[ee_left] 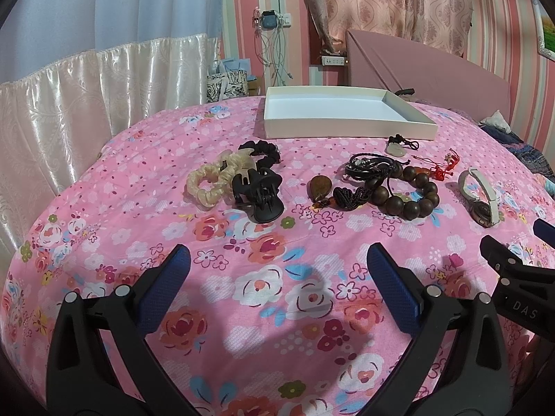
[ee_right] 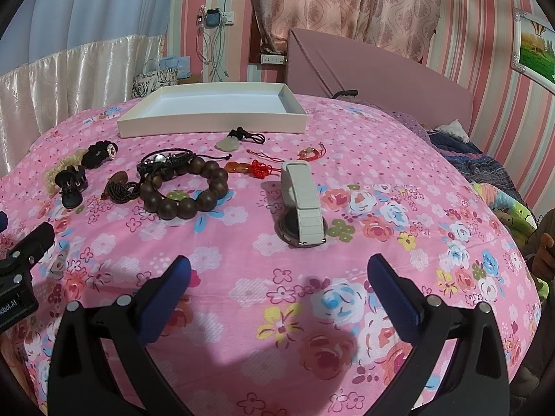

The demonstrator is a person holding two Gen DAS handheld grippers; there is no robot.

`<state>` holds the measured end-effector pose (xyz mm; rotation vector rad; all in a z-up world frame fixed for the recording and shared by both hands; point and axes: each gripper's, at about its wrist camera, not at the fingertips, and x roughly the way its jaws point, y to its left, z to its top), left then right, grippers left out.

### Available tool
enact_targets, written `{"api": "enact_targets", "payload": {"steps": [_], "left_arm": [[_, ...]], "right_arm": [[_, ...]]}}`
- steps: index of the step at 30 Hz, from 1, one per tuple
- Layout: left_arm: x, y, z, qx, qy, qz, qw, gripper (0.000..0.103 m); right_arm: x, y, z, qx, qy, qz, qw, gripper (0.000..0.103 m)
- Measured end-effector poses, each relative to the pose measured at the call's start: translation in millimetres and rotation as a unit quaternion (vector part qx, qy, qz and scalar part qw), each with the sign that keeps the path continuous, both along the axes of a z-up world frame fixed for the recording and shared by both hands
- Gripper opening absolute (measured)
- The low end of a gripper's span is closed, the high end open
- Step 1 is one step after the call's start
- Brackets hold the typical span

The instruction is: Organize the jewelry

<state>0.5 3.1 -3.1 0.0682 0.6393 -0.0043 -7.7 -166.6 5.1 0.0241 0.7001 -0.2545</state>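
Beads on the wooden bracelet [ee_right: 185,189] look hard and round, so we pinch one side; both tongs, left [ee_left: 277,277] and right [ee_right: 279,284], gape, holding nothing.

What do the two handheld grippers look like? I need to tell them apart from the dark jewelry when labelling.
Both match: the left gripper and right gripper have matte black plastic arms with silver round rivets, each ending in blue textured pads. White lettering marks the black bodies. No cables or sleeves show.
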Motion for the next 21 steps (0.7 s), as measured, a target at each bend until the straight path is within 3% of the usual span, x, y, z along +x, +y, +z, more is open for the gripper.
{"api": "enact_targets", "payload": {"steps": [21], "left_arm": [[2.9, 7.3, -3.0, -0.011, 0.017, 0.009, 0.9998, 0.100]], "right_arm": [[-3.1, 2.1, 4.5, 0.002, -0.008, 0.009, 1.000, 0.101]]}}
